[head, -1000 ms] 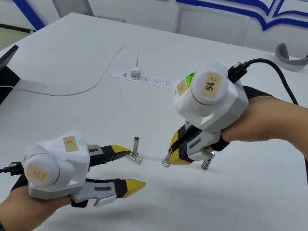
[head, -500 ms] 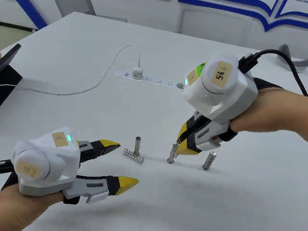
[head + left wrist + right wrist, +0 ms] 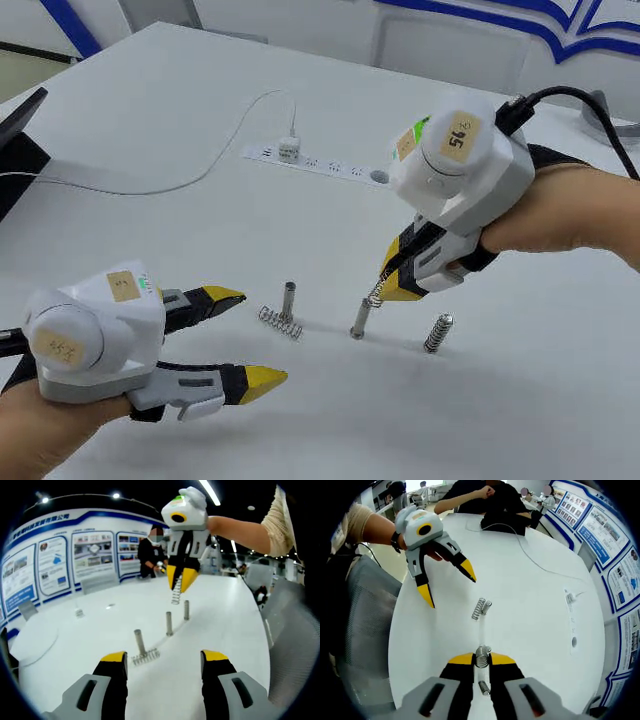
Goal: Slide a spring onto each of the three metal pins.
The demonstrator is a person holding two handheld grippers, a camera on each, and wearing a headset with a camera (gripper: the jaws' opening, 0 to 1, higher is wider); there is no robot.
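The right gripper [image 3: 398,288] is clenched on a spring [image 3: 376,292] that hangs near upright just above the bare middle pin [image 3: 359,320], towards 1 o'clock of its top in the head view; the two axes must line up. The left gripper [image 3: 232,338], jaws parted and empty, sits well apart at 8 o'clock, beside the loose spring [image 3: 280,322]. The held spring's upper end is hidden between the jaws; whether it is centred over the pin I cannot tell
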